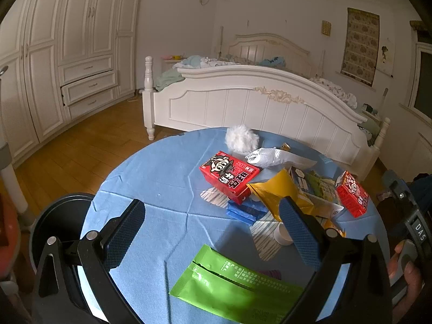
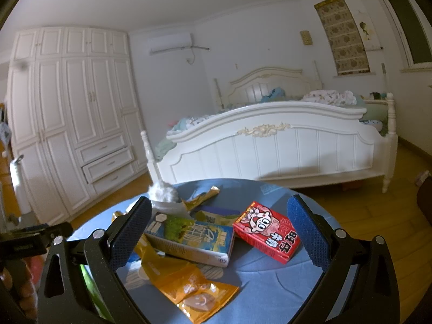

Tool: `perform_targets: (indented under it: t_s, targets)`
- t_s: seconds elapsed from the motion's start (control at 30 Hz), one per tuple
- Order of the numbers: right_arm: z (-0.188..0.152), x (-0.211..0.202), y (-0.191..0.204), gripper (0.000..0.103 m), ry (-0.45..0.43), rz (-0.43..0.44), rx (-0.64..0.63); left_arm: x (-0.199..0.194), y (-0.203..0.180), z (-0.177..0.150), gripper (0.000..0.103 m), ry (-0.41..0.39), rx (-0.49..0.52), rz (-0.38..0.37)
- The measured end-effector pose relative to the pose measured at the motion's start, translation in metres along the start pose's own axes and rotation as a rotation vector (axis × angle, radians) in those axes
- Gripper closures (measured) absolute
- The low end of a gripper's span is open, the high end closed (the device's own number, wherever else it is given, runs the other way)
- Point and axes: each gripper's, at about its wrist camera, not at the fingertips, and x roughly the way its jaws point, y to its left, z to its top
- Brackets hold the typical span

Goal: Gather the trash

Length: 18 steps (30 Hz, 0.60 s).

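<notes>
Trash lies all over the round table with the blue cloth (image 1: 162, 167), so you have hardly begun: as far as these views show, nothing has been picked up yet. The dark round bin (image 1: 58, 216) waits just beside the table's left edge (only the left view shows it, and you cannot see inside).

Your left gripper (image 1: 213, 226) stands wide with nothing between its blue pads, hanging over the flat green plastic wrapper (image 1: 235, 286). Your right gripper (image 2: 220, 232) is wide and empty too, above the blue and green paper carton (image 2: 194, 239).

The left view also shows a big red paper box (image 1: 229, 174), a fluffy white ball (image 1: 240, 138), a crumpled white bag (image 1: 272, 156) and a small white cup (image 1: 282, 235). The right view shows more clearly the smaller red box (image 2: 266, 232) and the crinkly yellow foil packet (image 2: 189, 287).
</notes>
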Motion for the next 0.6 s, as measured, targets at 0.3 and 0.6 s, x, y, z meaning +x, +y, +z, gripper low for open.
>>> perform_targets:
  t_s: [0.3,0.6]
  targets:
    - [-0.0014,0.0035,0.0014,0.004,-0.002,0.002,0.003,0.0002,-0.0001,-0.0004,0.005,0.003,0.001,0.004]
    - [-0.0008,0.0041,0.0029,0.004,-0.001,0.002,0.004,0.0030,0.0014,-0.0017,0.005,0.013,0.009,0.009]
